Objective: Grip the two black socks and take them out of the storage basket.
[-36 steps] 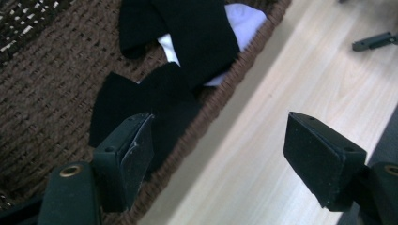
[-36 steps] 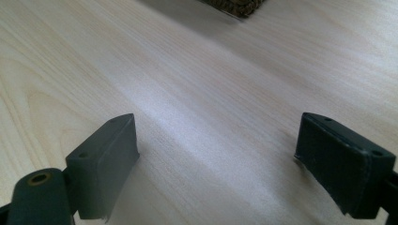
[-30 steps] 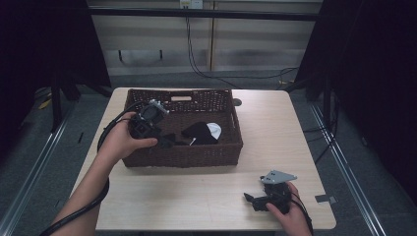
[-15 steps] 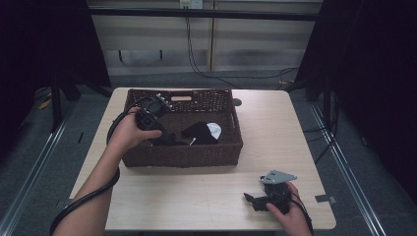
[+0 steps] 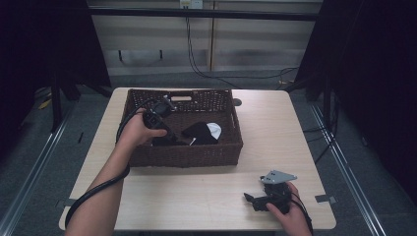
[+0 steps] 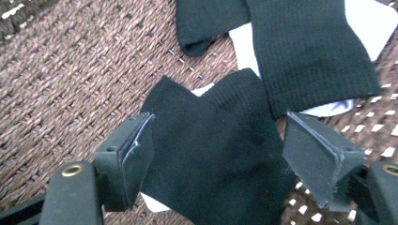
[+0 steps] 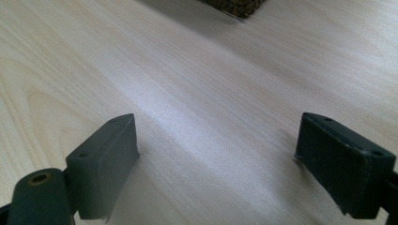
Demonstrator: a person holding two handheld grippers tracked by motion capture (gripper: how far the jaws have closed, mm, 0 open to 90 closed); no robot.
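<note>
**Left gripper view: jaws spread over a black sock in the basket**

Left hand-held gripper (image 6: 213,154) hangs released, its jaws either side of a black sock (image 6: 220,159) on the wicker basket (image 5: 196,155) floor. A second sock (image 6: 300,51) lies beyond, cut off at the frame's top. Right hand-held gripper (image 5: 251,199) rests released on the worktop (image 5: 196,196), well apart, the person's hand partly covering it.

Lab-style recording booth, black curtains (image 5: 373,73) flanking the pale wood counter (image 5: 275,128), loose wall cables (image 5: 196,54), grey floor rails (image 5: 34,167)
</note>
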